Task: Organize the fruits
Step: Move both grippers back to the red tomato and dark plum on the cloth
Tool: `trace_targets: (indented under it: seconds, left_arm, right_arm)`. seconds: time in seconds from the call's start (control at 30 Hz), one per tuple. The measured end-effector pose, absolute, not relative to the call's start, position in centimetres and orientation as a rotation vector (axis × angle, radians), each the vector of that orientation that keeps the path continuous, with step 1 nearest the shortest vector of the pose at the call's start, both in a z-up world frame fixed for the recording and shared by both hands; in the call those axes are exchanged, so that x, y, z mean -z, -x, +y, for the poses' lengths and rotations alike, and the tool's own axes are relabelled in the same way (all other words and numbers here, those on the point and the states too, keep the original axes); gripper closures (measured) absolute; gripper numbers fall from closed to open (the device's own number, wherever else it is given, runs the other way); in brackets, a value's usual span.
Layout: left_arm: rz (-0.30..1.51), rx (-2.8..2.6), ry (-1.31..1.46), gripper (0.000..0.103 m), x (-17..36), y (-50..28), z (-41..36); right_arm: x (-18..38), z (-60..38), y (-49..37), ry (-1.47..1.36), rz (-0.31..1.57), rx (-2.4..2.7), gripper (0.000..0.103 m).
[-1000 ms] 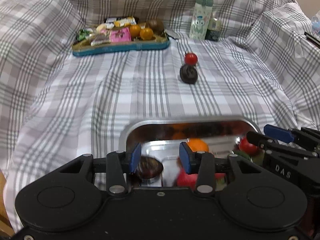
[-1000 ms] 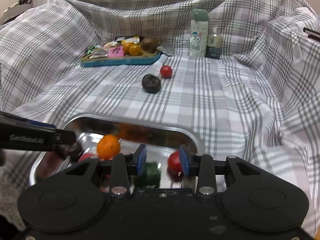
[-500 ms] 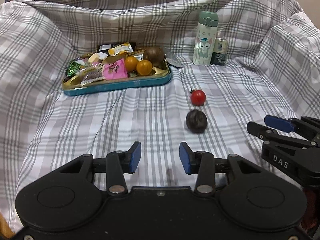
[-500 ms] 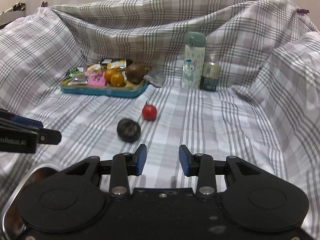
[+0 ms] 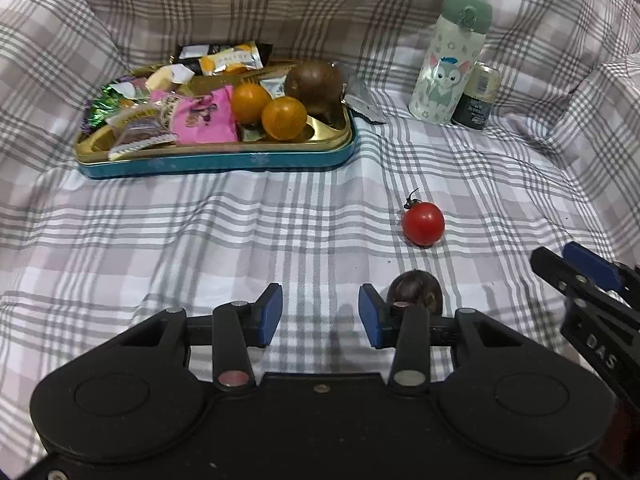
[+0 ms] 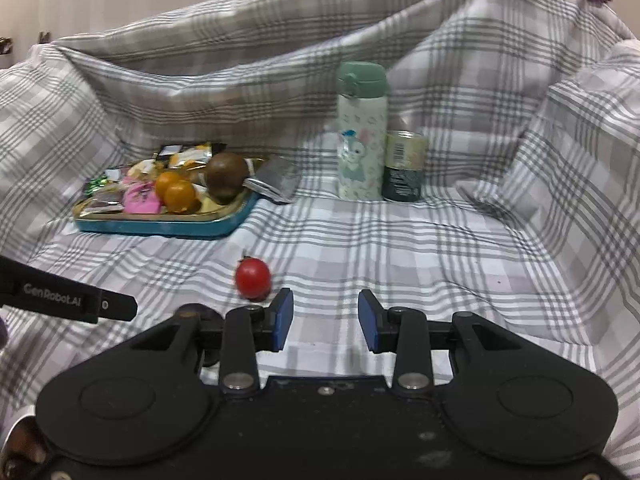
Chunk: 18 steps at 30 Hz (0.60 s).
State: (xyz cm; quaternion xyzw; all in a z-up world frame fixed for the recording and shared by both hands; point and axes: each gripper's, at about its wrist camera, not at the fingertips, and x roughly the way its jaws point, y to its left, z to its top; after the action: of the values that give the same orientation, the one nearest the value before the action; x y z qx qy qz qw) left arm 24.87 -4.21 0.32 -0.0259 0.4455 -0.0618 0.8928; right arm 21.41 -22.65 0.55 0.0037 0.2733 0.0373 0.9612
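Observation:
A red cherry tomato lies on the checked cloth. Just in front of it sits a dark purple round fruit, partly hidden behind my left gripper's right finger. My left gripper is open and empty, left of that dark fruit. My right gripper stands with its jaws apart and nothing between them, the tomato just beyond its left fingertip. Each gripper shows at the edge of the other's view. Two small oranges and a brown round fruit lie in the teal tin.
The teal tin at the back left also holds several snack packets. A pale green bottle and a small can stand at the back right. The cloth rises in folds all round.
Both grippers moved forward over the cloth. The metal tray of fruit beneath them has dropped out of view. The tomato and dark fruit are now close by; jaws unchanged.

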Motion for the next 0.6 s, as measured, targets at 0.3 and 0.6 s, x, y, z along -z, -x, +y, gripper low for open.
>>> trace_targets:
  seconds: [0.3,0.6]
  left_arm:
    - [0.960,0.157,-0.006,0.054,1.1,-25.9,-6.5]
    - [0.922,0.263,-0.011,0.054,-0.1,-24.9,-9.1]
  right_arm:
    - [-0.3,-23.7,-21.7,-0.031,0.548,-0.050,0.066]
    - [-0.3,-25.8,-22.3,-0.121,0.567,0.025,0.066]
